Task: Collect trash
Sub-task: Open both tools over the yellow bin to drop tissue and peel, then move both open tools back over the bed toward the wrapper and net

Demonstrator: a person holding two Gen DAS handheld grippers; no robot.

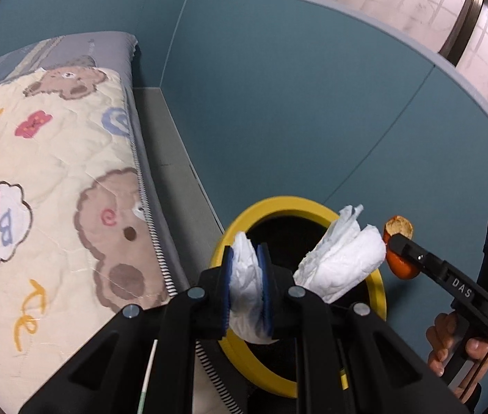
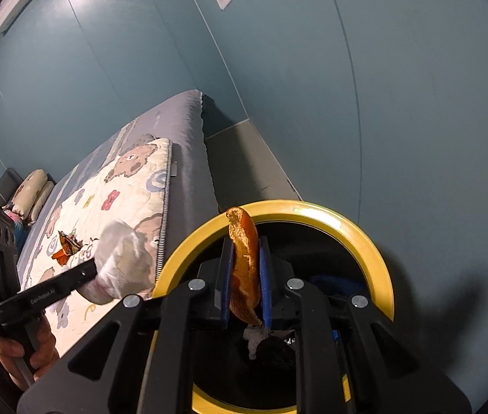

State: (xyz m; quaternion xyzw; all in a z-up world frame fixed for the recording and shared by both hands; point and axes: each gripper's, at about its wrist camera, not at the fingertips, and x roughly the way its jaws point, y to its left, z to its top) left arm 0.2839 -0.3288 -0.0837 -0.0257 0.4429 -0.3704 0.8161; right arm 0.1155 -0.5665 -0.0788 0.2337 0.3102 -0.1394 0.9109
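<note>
The left tool is clamped on a crumpled white paper tissue, and the right tool grips a curved strip of orange peel; both hang over the round yellow-rimmed black bin beside the bed. Centre each piece above the opening before releasing, so nothing catches the rim
</note>
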